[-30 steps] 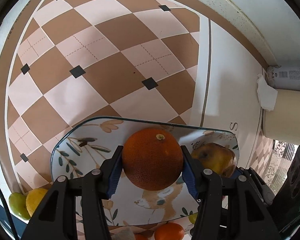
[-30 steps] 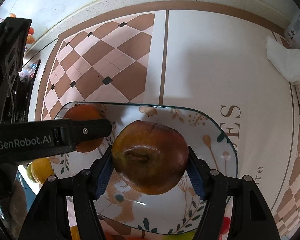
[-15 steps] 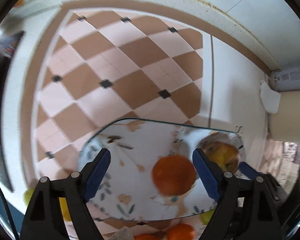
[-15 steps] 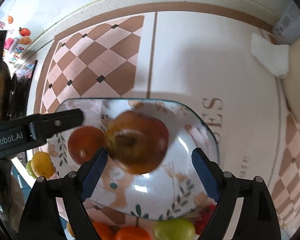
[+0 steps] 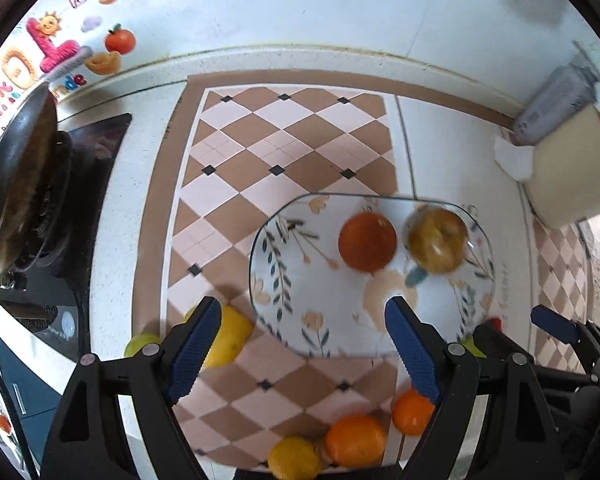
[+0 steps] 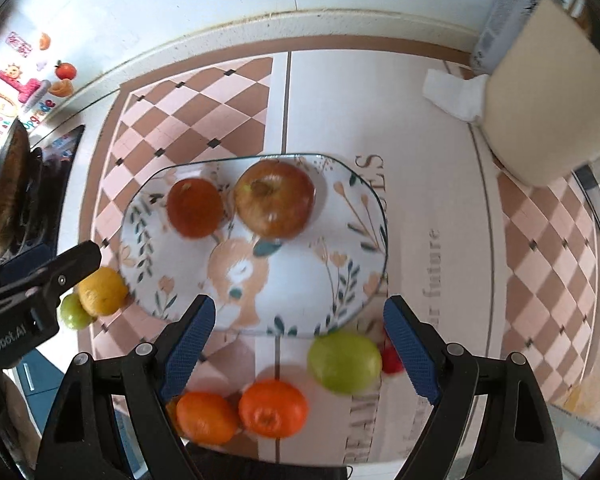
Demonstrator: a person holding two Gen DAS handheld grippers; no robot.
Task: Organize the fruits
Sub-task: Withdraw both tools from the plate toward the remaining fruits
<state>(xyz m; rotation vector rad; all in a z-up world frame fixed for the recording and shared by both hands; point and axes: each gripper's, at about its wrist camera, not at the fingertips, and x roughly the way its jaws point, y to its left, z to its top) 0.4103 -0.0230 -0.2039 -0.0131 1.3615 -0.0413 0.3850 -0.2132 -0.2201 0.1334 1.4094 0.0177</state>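
- Left gripper (image 5: 304, 344) is spread wide and grasps nothing, raised above the desk (image 5: 452, 152).
- Right gripper (image 6: 300, 344) is likewise released and empty.
- Ahead of both, the plate (image 6: 300, 280) carries a dark orange (image 6: 195, 208) just beside an apple (image 6: 275, 199).
- Near the right gripper lie a green fruit (image 6: 344, 362) and two oranges (image 6: 272, 408).
- A lemon (image 5: 230, 336) sits by the left gripper's left finger.

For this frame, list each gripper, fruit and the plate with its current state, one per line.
left gripper: open, empty
right gripper: open, empty
plate: on the mat, holds two fruits
dark orange: on the plate, beside the apple
apple: on the plate, stem end up
green fruit: off the plate, on the mat
two oranges: off the plate, side by side
lemon: off the plate, at its left edge
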